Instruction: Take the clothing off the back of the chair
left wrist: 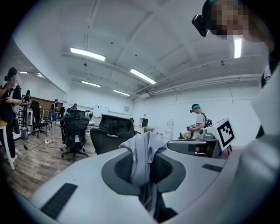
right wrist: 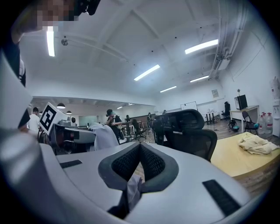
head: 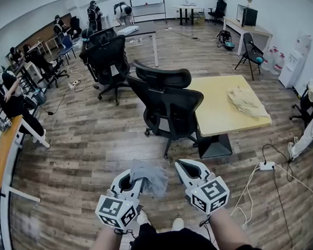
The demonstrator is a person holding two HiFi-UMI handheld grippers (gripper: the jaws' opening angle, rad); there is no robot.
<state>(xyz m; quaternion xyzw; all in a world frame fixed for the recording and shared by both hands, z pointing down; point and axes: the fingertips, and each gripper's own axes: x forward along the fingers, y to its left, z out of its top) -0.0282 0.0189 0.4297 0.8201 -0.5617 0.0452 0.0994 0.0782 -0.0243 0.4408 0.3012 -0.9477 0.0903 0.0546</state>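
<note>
Already off the black office chair (head: 171, 109), the grey garment (head: 151, 176) hangs bunched in the left gripper (head: 133, 179). Its jaws are clamped on the fabric, with one fold rising above them and the rest trailing below. Just beside it, the right gripper (head: 187, 166) is held level, its jaws brought together at the tips. A pale sliver of cloth shows in the gap behind those tips, though whether it is pinched cannot be told. Both grippers are over the wood floor (head: 90, 143), well apart from the chair, which stands ahead against a yellow worktop (head: 218, 94) where a cream cloth (head: 247, 102) lies crumpled.
</note>
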